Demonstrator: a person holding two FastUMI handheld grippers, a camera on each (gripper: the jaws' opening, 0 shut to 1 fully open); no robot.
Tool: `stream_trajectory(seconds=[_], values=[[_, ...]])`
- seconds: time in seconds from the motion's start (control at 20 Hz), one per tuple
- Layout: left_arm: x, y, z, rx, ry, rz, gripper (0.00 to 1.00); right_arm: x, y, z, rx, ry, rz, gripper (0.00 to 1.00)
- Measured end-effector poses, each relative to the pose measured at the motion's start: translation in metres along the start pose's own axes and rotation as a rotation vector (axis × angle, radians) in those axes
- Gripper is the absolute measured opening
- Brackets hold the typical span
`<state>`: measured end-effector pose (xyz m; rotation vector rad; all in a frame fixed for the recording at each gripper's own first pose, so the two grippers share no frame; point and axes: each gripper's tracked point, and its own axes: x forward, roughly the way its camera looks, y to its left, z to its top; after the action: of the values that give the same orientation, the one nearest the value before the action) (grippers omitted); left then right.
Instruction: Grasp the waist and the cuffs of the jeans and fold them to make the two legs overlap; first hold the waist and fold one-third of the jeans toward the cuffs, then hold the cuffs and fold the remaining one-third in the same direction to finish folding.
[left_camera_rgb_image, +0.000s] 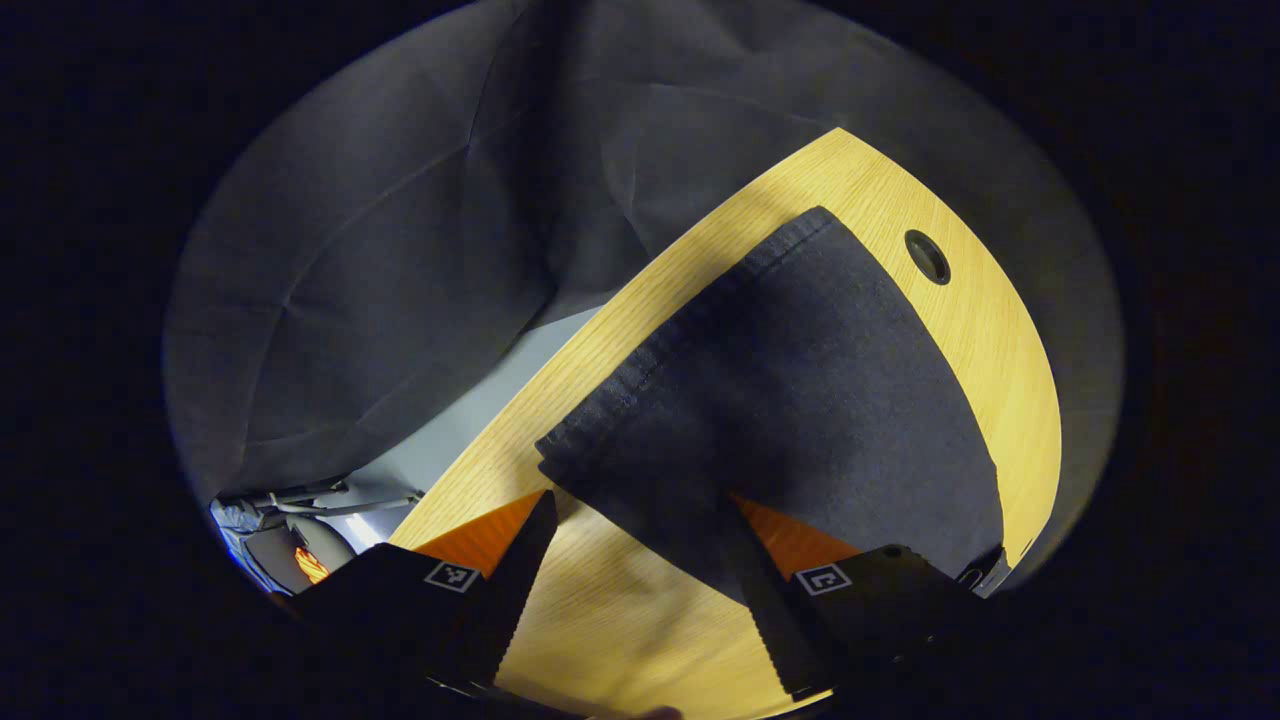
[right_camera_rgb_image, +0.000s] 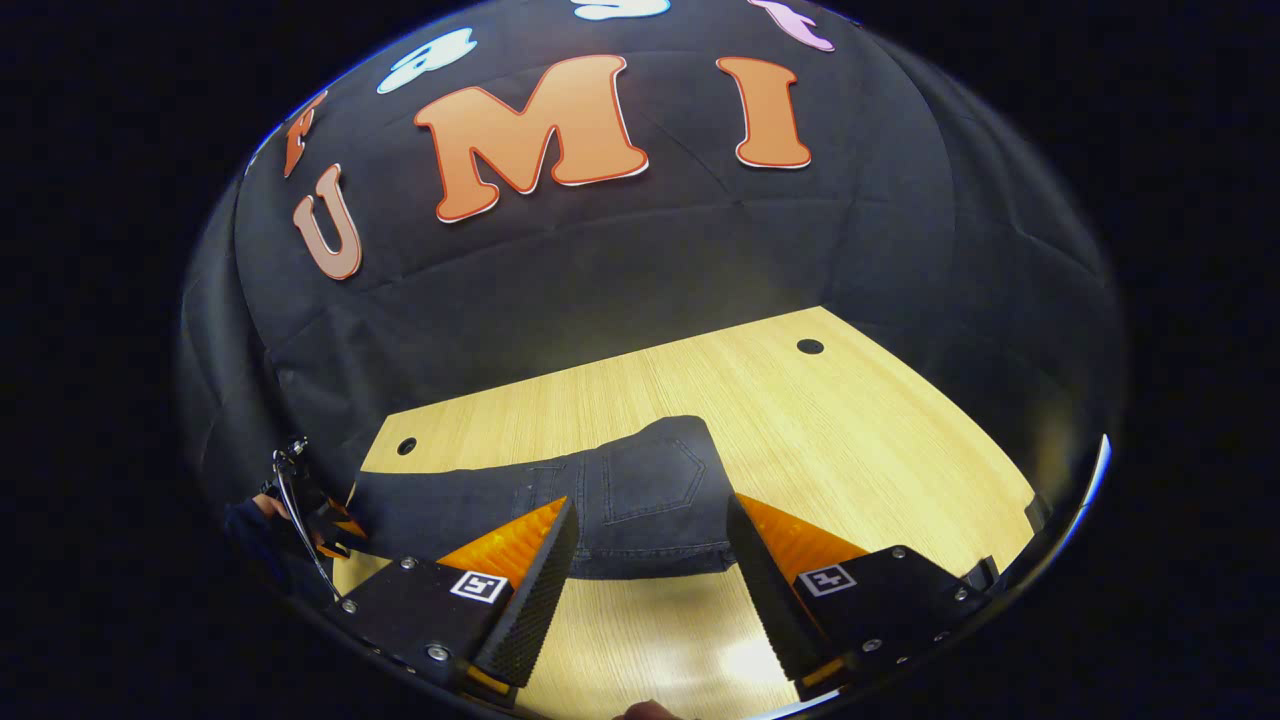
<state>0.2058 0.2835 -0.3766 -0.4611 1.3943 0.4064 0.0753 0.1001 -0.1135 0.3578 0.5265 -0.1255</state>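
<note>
Left gripper (left_camera_rgb_image: 640, 590): held low over tabletop (left_camera_rgb_image: 900, 190), jaws wide apart, nothing gripped, jeans (left_camera_rgb_image: 800, 400) cuff end just beyond. Right gripper (right_camera_rgb_image: 650, 590): held above near tabletop edge, jaws wide apart, empty; jeans waist end lying flat just beyond.

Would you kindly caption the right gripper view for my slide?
Right gripper, jaws open, hovers before the dark jeans lying on the wooden table.
</note>
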Motion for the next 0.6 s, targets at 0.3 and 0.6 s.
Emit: stream_trajectory(seconds=[0.3,0.6], values=[[0.005,-0.027,0.013,0.094,-0.116,-0.145,0.11,-0.004,0.005,0.000,0.007,-0.001,0.028,0.90],[-0.049,-0.031,0.009,0.068,-0.235,-0.336,0.03,0.001,-0.005,0.008,-0.034,0.011,0.035,0.90]])
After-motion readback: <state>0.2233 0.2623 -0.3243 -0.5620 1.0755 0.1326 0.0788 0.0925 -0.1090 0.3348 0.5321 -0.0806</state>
